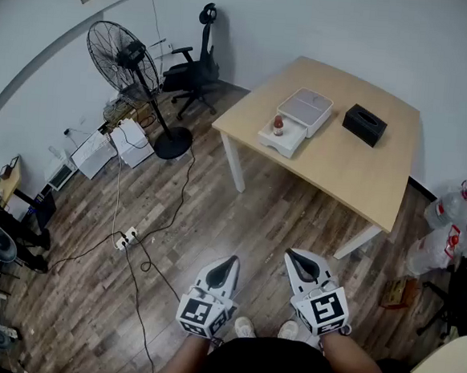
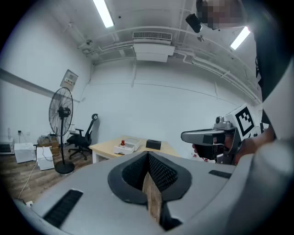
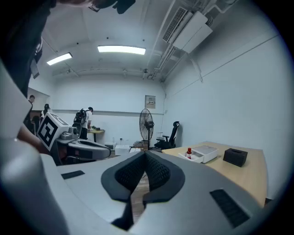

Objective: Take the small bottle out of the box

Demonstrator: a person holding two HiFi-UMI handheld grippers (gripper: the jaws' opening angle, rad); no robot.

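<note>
Wood floor, counter (image 1: pixel 355 171) well ahead; small bottle (image 1: pixel 278 126) stands in open box (image 1: pixel 297 118). Left gripper (image 1: pixel 228 262) & right gripper (image 1: pixel 295 256): jaws together, empty.

The small red-capped bottle (image 1: pixel 278 126) stands upright in the open drawer of the white box (image 1: pixel 306 108).

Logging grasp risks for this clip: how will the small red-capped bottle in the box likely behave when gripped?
The small bottle stands narrow and upright, so it probably tips easily if nudged. Tiny against the box, it is likely light. Its seemingly round body may roll if toppled.
</note>
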